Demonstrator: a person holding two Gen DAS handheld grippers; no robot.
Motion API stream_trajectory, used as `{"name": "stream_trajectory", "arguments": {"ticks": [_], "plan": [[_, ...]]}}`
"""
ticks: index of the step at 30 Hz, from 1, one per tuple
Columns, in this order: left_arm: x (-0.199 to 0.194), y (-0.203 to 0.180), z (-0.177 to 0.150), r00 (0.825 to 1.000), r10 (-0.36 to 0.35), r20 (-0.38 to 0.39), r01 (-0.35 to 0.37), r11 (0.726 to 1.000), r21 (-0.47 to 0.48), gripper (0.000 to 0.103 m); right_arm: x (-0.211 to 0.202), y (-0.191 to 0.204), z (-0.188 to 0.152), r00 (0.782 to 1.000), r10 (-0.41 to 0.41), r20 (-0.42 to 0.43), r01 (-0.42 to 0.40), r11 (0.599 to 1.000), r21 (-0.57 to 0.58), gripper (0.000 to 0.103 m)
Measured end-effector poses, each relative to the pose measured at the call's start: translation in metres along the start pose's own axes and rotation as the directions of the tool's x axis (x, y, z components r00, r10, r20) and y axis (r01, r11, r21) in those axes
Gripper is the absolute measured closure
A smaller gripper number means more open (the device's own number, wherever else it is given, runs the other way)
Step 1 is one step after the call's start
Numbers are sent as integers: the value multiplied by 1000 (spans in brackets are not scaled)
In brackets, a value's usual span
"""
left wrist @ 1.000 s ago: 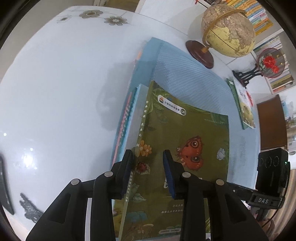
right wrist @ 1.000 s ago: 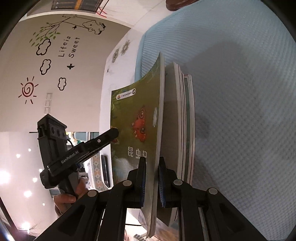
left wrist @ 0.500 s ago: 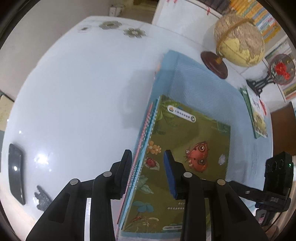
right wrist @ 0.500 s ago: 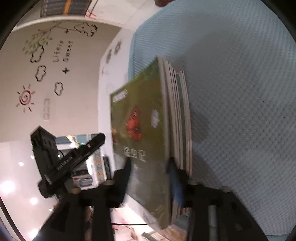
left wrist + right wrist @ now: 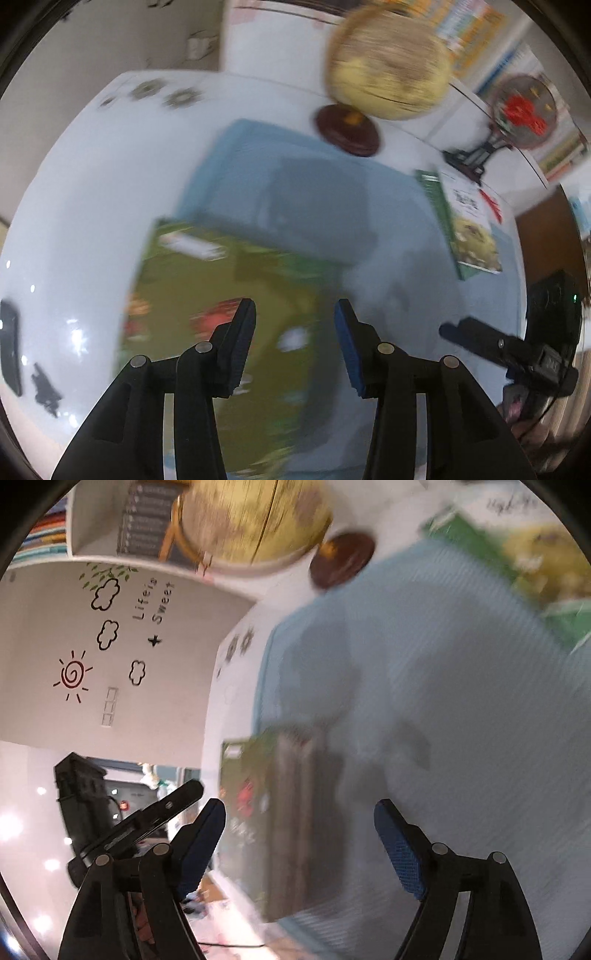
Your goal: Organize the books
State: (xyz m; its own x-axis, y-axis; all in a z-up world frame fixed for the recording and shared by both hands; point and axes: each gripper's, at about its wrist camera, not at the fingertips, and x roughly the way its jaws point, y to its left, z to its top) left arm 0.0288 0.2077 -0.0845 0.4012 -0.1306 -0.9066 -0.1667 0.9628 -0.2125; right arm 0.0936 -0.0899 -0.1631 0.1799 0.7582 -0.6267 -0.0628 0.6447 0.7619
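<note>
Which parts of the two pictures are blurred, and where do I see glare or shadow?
Left wrist view: the green book and the globe are smeared by motion, the left gripper stays sharp, glare spots sit on the white table, and a dark shadow lies on the blue mat. Right wrist view: mat and books are streaked; the wall drawings stay fairly clear.

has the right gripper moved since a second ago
Yes. The right gripper has pulled back from the green book stack, jaws opening off it; the globe now shows.
</note>
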Motion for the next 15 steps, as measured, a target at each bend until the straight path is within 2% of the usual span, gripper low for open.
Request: {"name": "stream_trajectory", "arguments": {"ticks": [4,10,15], "plan": [[16,-54,6,1000,-21,9,20,999,44,58,-50,-31,25,996,-42,80,44,999,-21,22],[54,-123,10,996,-82,-21,83,996,43,57,-120,-76,44,983,-117,142,123,992,-32,22],[83,-176,12,995,-100,-25,102,989,109,57,-161,-111,58,975,-129,179,134,991,-14,22]]}}
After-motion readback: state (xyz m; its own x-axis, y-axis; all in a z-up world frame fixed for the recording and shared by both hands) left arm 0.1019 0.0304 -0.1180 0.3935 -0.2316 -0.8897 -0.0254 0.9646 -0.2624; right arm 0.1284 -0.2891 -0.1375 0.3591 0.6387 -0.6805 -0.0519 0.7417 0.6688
